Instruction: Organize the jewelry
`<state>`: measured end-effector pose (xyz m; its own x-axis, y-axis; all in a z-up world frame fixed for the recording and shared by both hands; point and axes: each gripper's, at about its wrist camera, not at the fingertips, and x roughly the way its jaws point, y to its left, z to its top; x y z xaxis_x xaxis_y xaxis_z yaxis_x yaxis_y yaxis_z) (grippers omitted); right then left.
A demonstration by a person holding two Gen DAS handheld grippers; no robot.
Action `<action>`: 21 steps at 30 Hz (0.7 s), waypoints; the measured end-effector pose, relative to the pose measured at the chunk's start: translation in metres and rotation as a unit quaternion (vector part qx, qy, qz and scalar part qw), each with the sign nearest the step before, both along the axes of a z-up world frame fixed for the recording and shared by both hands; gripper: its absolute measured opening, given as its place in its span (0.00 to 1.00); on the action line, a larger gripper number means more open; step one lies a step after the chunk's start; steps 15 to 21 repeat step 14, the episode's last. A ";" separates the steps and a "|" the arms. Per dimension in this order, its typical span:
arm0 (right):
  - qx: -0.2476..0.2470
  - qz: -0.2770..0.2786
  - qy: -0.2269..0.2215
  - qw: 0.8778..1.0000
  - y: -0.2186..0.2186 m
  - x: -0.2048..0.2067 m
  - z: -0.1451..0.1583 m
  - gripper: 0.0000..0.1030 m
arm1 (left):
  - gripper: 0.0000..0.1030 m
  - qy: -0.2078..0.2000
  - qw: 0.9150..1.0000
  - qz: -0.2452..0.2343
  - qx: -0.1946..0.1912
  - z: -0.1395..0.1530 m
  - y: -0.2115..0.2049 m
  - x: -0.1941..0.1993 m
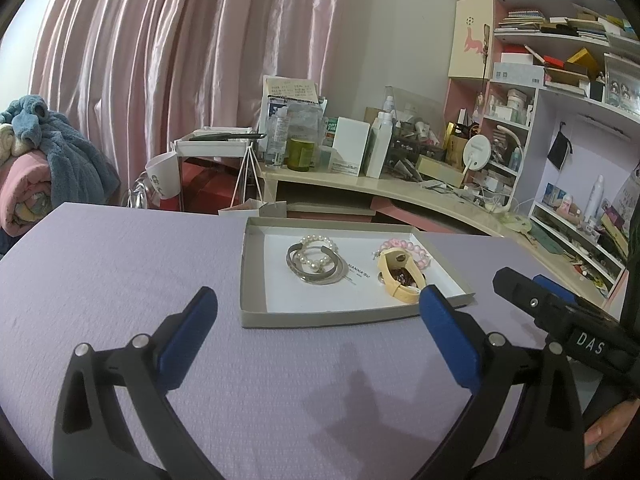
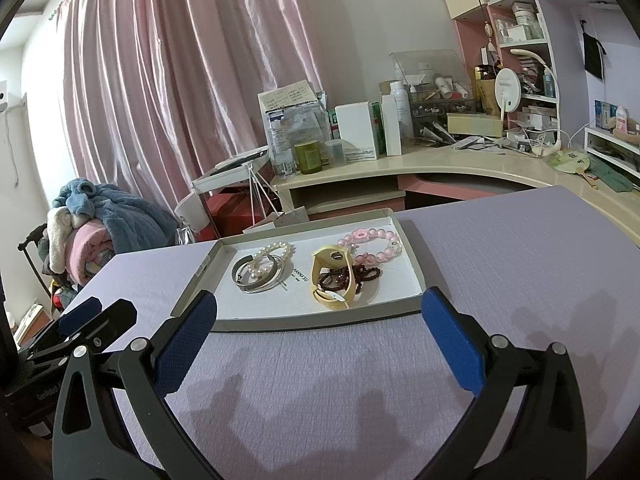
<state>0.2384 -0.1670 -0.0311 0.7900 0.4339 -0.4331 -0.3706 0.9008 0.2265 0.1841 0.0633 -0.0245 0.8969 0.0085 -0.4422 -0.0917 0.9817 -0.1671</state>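
Beyond both wide-open tongs (image 2: 318,344), jewelry tray (image 2: 408,270), nothing gripped

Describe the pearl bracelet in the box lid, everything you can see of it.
The pearl bracelet is a closed loop of round, glossy white beads, pearl-like in look. It lies flat in the left part of the shallow grey box lid, draped over and touching the silver bangles, its far half on the white floor. Neither gripper touches it. Any clasp is too small to tell.

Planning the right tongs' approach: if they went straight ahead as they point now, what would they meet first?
Likely the near wall of the shallow box, then the cream bangle inside. The right tongs are open and empty; their height above the mat is unclear.
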 end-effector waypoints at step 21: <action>0.000 0.000 0.000 1.000 0.000 0.000 0.000 0.99 | 0.98 0.002 1.000 -0.006 0.004 -0.006 -0.001 -0.005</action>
